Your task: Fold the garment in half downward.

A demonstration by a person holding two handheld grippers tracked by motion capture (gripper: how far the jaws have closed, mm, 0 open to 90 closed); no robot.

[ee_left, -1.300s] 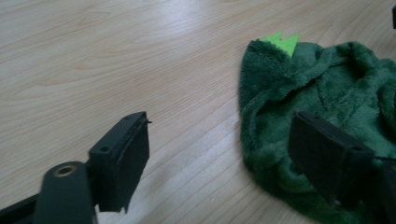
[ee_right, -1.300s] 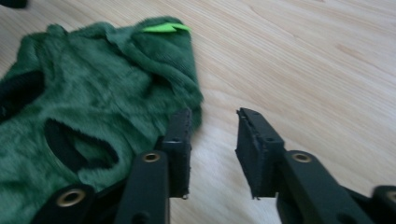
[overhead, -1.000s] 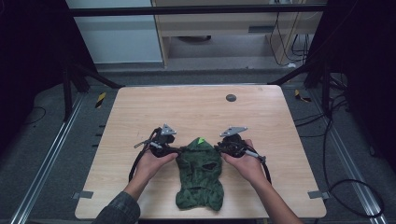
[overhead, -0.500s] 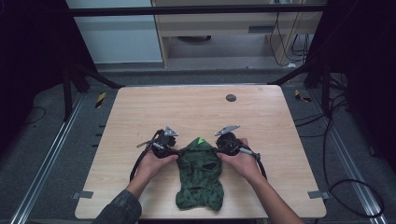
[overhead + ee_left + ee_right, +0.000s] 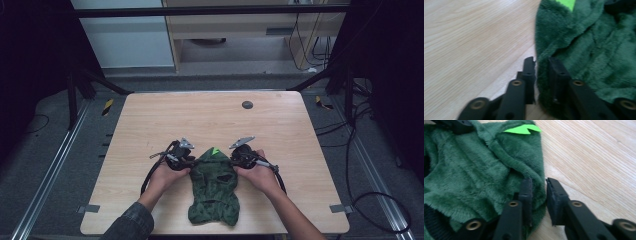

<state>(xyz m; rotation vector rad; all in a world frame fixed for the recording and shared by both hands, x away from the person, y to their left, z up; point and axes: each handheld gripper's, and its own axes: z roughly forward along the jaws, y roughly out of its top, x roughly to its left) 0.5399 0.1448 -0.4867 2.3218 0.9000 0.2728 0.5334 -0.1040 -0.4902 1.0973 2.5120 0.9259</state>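
Green fleece garment (image 5: 214, 187), lime tag (image 5: 215, 150) at its far end, lying flat at the near middle of the bench (image 5: 210, 117); left claw (image 5: 186, 161) and right claw (image 5: 239, 159) flank its upper edges. Both sets of jaws have just been closing; each now pinches a fleece edge, left (image 5: 541, 75) and right (image 5: 537, 195). Judged: grip made, lifting or spreading next; small dark disc (image 5: 247, 104) lies well apart
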